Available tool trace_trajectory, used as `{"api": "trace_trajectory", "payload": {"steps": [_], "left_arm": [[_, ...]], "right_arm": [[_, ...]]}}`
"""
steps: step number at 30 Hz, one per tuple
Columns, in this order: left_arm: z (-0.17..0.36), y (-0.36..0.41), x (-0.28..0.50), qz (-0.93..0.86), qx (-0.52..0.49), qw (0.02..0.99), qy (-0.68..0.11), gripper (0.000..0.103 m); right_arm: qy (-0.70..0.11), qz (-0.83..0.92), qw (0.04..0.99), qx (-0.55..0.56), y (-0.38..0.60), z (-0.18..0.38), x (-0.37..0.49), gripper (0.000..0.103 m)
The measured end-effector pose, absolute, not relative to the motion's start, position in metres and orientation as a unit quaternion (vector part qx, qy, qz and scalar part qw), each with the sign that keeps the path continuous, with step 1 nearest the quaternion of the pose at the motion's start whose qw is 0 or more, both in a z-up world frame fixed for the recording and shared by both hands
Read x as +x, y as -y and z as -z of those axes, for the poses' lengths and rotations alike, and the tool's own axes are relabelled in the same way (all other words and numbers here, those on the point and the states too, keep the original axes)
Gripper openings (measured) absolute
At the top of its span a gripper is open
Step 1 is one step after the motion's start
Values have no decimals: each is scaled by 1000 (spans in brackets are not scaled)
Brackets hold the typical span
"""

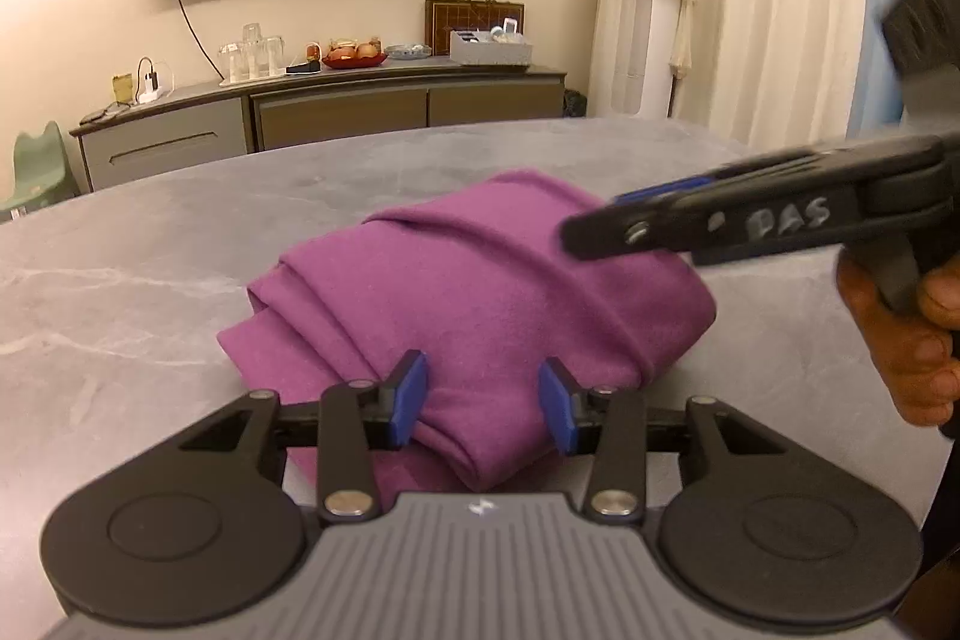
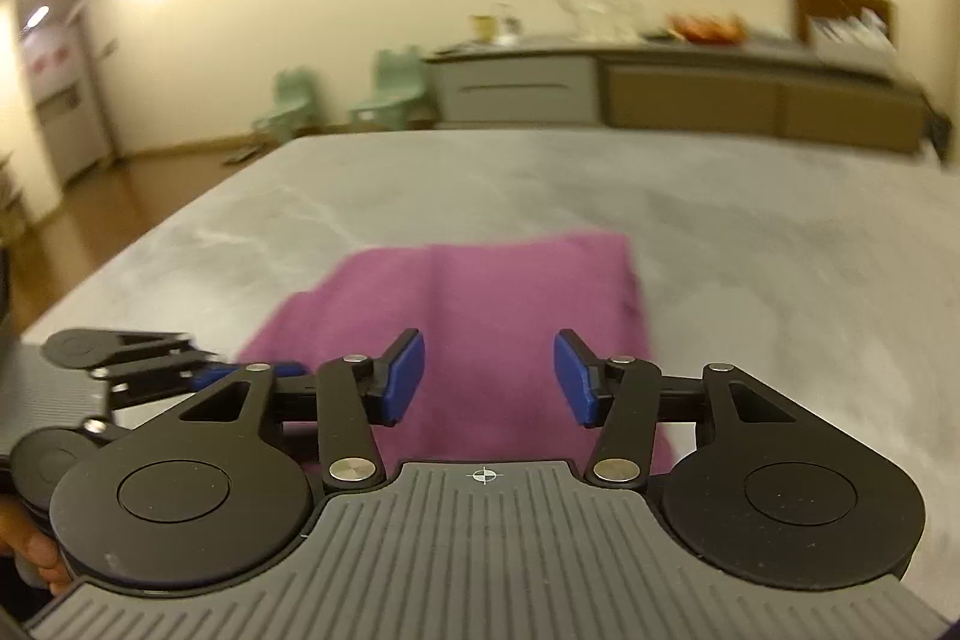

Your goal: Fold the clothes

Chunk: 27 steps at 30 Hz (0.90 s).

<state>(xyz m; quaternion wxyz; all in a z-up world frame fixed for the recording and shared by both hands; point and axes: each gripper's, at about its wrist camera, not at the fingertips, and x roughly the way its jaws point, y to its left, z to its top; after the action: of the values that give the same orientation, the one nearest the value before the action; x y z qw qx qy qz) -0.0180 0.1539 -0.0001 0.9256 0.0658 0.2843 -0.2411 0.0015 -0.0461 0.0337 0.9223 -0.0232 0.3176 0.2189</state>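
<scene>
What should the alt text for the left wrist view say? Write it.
A folded purple cloth lies on a grey marble table, with the open left claw at its near edge. The right claw, held in a hand, reaches over the cloth from the right.

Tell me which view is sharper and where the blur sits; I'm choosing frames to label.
Left wrist view: sharper, purple cloth folds and sideboard crisp; only the right gripper crossing in is smeared, and fisheye bows the table edge. Right wrist view: motion blur throughout, cloth and background soft, ceiling glare top left; right gripper itself is sharp.
</scene>
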Motion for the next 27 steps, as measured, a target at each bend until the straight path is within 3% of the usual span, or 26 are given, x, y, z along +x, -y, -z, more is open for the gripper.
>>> {"api": "trace_trajectory", "payload": {"steps": [2, 8, 16, 21, 25, 27], "left_arm": [[2, -154, -20, 240, 75, 925, -285, 44], [4, -151, -25, 237, 82, 924, -287, 48], [4, -155, -27, 248, 75, 920, -293, 55], [-4, -172, -19, 260, 16, 915, -307, 53], [-9, -186, -14, 268, -31, 909, -317, 53], [-7, -189, -11, 266, -37, 908, -321, 53]], "right_arm": [[-322, -235, 916, -53, 38, -32, 7, 31], [-327, -211, 921, -13, 64, -40, 3, 32], [-305, -222, 916, -137, 33, -7, -28, 29], [-341, -253, 902, -76, 46, -33, -27, 30], [-276, -229, 933, -26, 48, -79, 5, 31], [-281, -200, 939, -25, 32, -80, 41, 33]]}}
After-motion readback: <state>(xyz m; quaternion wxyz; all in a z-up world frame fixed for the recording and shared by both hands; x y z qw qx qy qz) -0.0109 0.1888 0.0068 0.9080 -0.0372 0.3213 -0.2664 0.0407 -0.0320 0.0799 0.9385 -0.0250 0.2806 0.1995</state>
